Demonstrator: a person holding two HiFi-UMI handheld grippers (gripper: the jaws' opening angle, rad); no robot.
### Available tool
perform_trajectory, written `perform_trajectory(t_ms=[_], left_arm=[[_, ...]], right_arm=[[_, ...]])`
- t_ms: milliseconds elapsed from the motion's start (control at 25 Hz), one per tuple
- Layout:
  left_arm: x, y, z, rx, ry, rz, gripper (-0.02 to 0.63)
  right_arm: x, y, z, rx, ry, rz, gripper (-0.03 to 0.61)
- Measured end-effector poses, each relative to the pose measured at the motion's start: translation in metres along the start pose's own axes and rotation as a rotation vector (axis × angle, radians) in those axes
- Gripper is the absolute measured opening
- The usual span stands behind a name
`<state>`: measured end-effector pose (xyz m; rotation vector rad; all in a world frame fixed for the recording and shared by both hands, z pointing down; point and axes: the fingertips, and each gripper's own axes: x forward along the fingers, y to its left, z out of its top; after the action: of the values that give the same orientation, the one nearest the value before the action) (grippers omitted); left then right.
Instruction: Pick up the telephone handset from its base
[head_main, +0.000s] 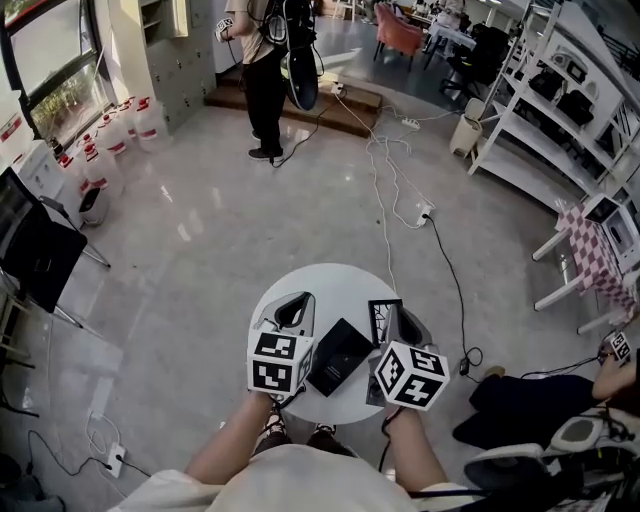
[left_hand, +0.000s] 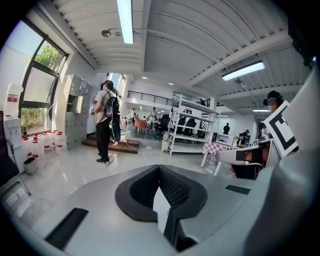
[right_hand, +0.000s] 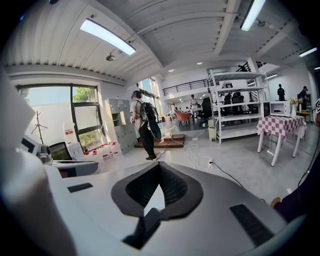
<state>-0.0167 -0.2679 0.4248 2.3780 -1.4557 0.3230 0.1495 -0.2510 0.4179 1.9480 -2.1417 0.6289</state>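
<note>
A flat black telephone (head_main: 340, 357) lies on the small round white table (head_main: 335, 282), between my two grippers; I cannot tell the handset from its base. My left gripper (head_main: 298, 300) hovers at the phone's left, its jaws together and empty, and in the left gripper view (left_hand: 159, 167) its pads meet at the tip. My right gripper (head_main: 402, 318) is at the phone's right, and its pads also meet with nothing between them (right_hand: 159, 165). Neither gripper touches the phone. Both point outward over the table toward the room.
A small black-framed square object (head_main: 385, 318) stands on the table by the right gripper. A person (head_main: 265, 70) stands across the floor, with cables (head_main: 385, 170) trailing toward the table. White shelving (head_main: 560, 110) lines the right, and a seated person (head_main: 620, 365) is close on the right.
</note>
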Motion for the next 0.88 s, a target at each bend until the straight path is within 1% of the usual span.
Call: perform_trajectory(t_ms=[320,880], left_arm=[[-0.001,0.005,-0.038,-0.029,0.074,0.017,0.015],[0.002,0.007,-0.103,-0.051,0.216,0.038,0.015]], right_arm=[[0.002,-0.005,-0.036,0.017,0.075,-0.007,0.025],[0.014,-0.015,-0.097,0.049,0.207,-0.002,0.025]])
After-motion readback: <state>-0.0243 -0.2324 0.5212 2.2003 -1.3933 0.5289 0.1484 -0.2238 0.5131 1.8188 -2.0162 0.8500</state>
